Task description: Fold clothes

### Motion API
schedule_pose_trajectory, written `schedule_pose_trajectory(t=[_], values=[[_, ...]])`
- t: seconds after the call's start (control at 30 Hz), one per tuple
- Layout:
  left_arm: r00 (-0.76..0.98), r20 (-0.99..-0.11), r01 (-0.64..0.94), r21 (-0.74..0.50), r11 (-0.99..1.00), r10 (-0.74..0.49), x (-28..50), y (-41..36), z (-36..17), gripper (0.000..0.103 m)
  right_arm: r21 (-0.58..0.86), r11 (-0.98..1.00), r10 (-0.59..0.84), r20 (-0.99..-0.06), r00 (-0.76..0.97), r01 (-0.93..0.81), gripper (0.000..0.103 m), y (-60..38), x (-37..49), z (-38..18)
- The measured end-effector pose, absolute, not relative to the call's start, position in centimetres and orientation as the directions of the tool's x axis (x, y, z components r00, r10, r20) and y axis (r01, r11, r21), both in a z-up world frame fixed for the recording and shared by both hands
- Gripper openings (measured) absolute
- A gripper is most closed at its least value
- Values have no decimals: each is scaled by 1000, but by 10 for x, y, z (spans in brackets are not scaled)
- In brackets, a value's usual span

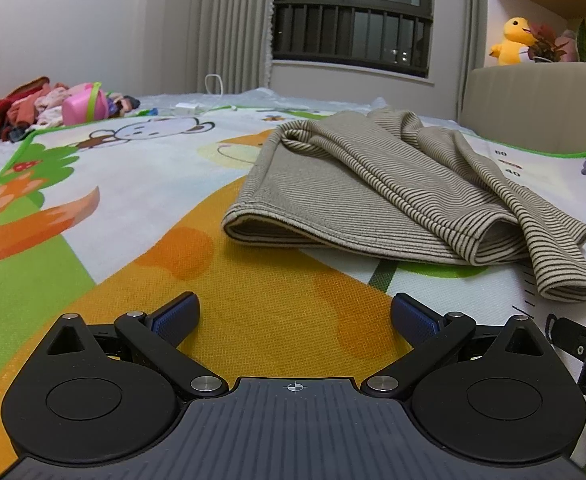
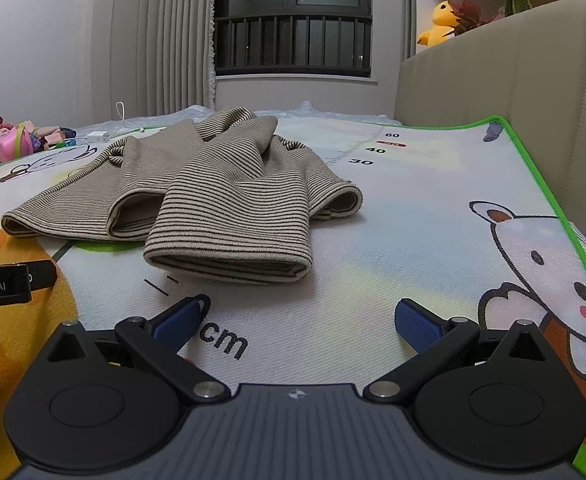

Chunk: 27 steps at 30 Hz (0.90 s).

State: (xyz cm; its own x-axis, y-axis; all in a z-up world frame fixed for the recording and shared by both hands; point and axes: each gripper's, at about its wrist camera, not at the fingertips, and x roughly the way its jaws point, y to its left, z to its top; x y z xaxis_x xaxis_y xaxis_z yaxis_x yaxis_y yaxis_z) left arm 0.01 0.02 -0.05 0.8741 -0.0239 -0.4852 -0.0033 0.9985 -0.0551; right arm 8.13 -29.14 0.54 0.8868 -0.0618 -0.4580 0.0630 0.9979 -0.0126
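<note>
Left wrist view: I see the left gripper (image 1: pixel 295 318) with jaws spread wide, holding nothing, above the play mat (image 1: pixel 261 320). The right gripper (image 2: pixel 299 320) stands equally wide and empty. The striped top (image 2: pixel 197 200) lies ahead, near both, sleeves crossed over the body. I judge the step best begun by pinching the nearest sleeve cuff (image 2: pixel 229 268) at its edge. The collar is hidden behind folds; whether the garment is half-folded I cannot tell.
</note>
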Motion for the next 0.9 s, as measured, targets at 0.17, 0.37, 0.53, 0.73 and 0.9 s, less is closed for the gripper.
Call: schedule_pose_trajectory(t=[0.17,0.37,0.53,0.73,0.9], values=[[874,-485,-3,-57,998,-25,-1,0,-1,103,-16,998,-64,-458,887,64,103,-292,82,5],[874,-485,-3,-56,998,-25,0,1,-1,103,-20,998,-68,-456,887,66,103,-292,82,5],[874,-485,-2,-57,998,-25,0,1,-1,103,-23,998,-69,-456,887,66,103,-292,83,5],[875,-484,-2,-57,998,-26,-1,0,-1,103,-25,997,-71,-456,887,67,103,-292,83,4],[875,-484,-2,-57,998,-26,-1,0,-1,103,-26,997,-71,-455,887,67,103,-291,83,4]])
